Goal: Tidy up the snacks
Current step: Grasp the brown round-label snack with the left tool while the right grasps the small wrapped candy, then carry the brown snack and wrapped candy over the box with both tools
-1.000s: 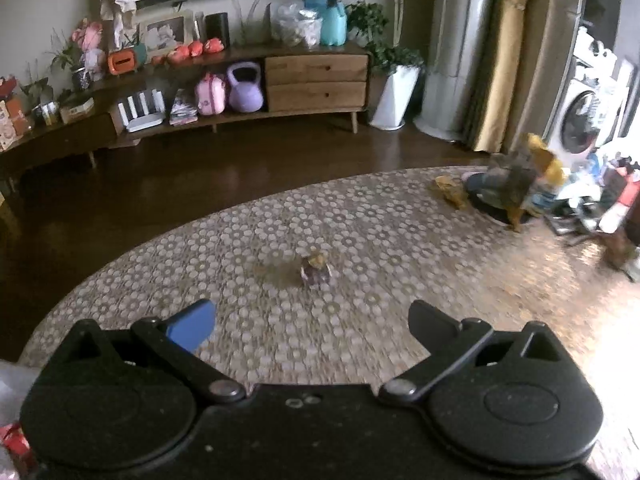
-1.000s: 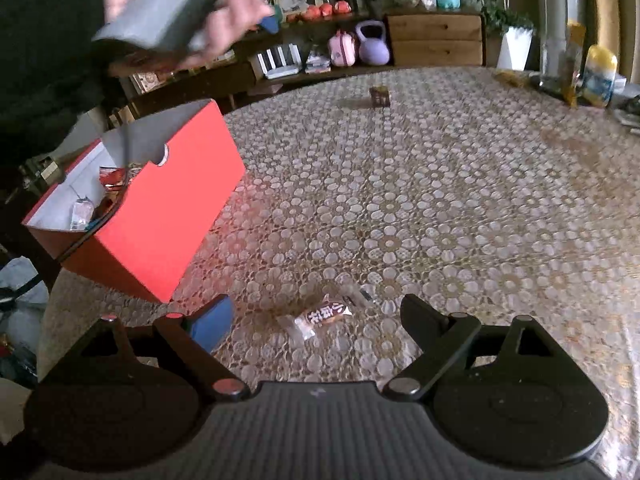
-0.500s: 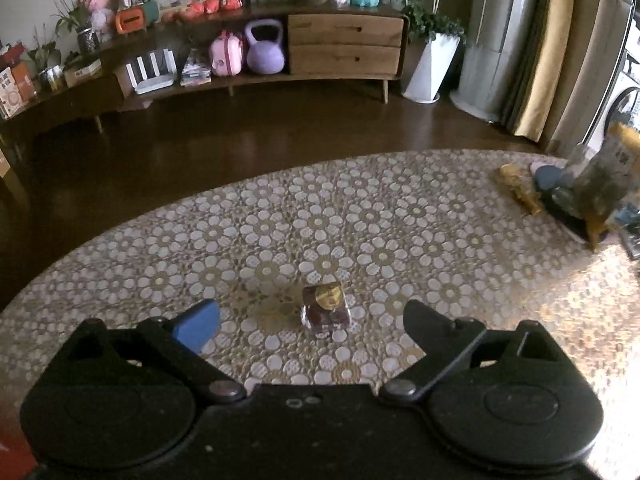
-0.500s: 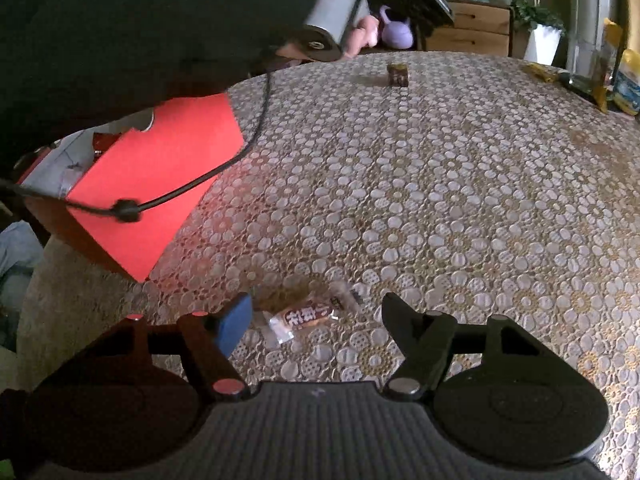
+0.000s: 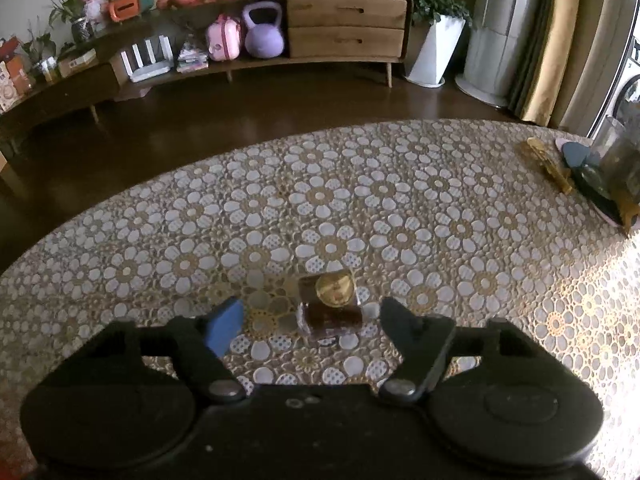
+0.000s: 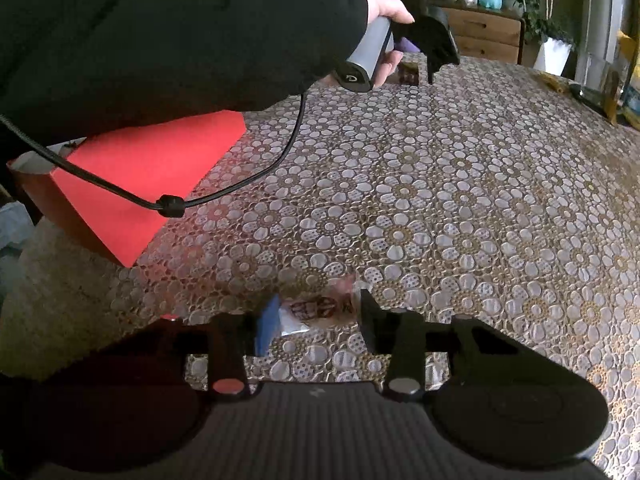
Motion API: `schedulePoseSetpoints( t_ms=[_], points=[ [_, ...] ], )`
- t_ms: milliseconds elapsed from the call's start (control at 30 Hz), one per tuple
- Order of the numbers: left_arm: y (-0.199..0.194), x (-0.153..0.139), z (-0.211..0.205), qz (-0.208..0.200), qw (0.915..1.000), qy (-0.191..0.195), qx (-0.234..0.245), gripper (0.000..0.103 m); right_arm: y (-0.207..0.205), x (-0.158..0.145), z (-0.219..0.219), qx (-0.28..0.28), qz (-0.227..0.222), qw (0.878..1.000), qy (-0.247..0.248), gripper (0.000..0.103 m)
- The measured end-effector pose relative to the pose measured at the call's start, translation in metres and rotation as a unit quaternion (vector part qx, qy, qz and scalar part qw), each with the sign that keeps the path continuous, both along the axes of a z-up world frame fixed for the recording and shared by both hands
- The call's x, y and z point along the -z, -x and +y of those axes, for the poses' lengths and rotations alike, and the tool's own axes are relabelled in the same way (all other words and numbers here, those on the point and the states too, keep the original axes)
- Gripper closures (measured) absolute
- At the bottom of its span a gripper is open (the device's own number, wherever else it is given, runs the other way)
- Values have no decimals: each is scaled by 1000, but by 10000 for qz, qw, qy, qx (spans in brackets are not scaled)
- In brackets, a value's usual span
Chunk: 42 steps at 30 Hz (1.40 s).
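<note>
In the left wrist view a small brown snack cube with a gold round label (image 5: 330,307) sits on the lace tablecloth (image 5: 400,208). My left gripper (image 5: 312,322) is open around it, fingers on either side, not touching. In the right wrist view a clear-wrapped brown candy (image 6: 316,310) lies between the fingers of my right gripper (image 6: 316,320), which is partly closed around it; contact is unclear. The red snack box (image 6: 136,184) stands at the left. The left gripper (image 6: 432,46) shows far off over the cube (image 6: 408,76).
A cable (image 6: 172,206) hangs from the left arm across the red box. Bottles and clutter (image 5: 608,176) stand at the table's right edge. The table's far edge (image 5: 200,164) drops to a dark floor with a low wooden sideboard (image 5: 344,28) behind.
My left gripper has moved forward and down until the cube sits between its fingers. My right gripper has lowered onto the wrapped candy and its fingers have narrowed around it.
</note>
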<state>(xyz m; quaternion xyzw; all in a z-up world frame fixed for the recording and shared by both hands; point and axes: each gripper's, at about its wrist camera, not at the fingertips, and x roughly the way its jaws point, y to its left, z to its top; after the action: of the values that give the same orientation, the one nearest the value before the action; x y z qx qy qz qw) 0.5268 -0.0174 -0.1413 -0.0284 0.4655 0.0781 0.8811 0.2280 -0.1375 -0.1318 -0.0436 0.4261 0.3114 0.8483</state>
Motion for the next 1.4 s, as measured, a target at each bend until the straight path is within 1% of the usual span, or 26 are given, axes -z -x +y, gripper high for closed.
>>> schedulePoseSetpoints(
  t_ms=[100,167,233,267,300,367,467,533,767,1000,1133,1400],
  points=[
    [1,2,4,-68,9999,102,-10,35,2,0,-1,-35,-35,10000,-11,66],
    [1,2,4,-119,9999,72,20,43,3,-1,-2,-38,-56,10000,-17,67],
    [2,1,5,-185,9998,120,35,58,3,-1,-4,-19,-34,10000,-68,68],
    [3,0,6,-207,9997,149,30,63,3,-2,-5,-8,-25,10000,-87,69],
    [3,-1,7,-205,9996,187,33,75,3,-2,-6,12,-13,9999,-103,69],
    [5,-3,8,-169,9996,228,15,75,3,-3,-7,55,5,9999,-127,70],
    [10,-6,9,-118,9998,142,-45,75,3,-4,-10,149,98,9996,-222,71],
    [15,-8,9,-71,9998,168,-11,75,4,-5,-11,230,174,9992,-277,72],
    [39,-33,5,-149,9997,167,72,75,16,-22,-16,369,79,9988,-295,73],
    [77,-61,1,-194,9995,215,122,75,34,-46,-22,552,-62,9979,-336,73],
    [103,-82,6,-249,9990,360,23,75,47,-64,-25,594,-191,9974,-359,73],
    [156,-120,19,-373,9985,402,92,75,76,-98,-27,687,-418,9960,-380,73]
  ],
)
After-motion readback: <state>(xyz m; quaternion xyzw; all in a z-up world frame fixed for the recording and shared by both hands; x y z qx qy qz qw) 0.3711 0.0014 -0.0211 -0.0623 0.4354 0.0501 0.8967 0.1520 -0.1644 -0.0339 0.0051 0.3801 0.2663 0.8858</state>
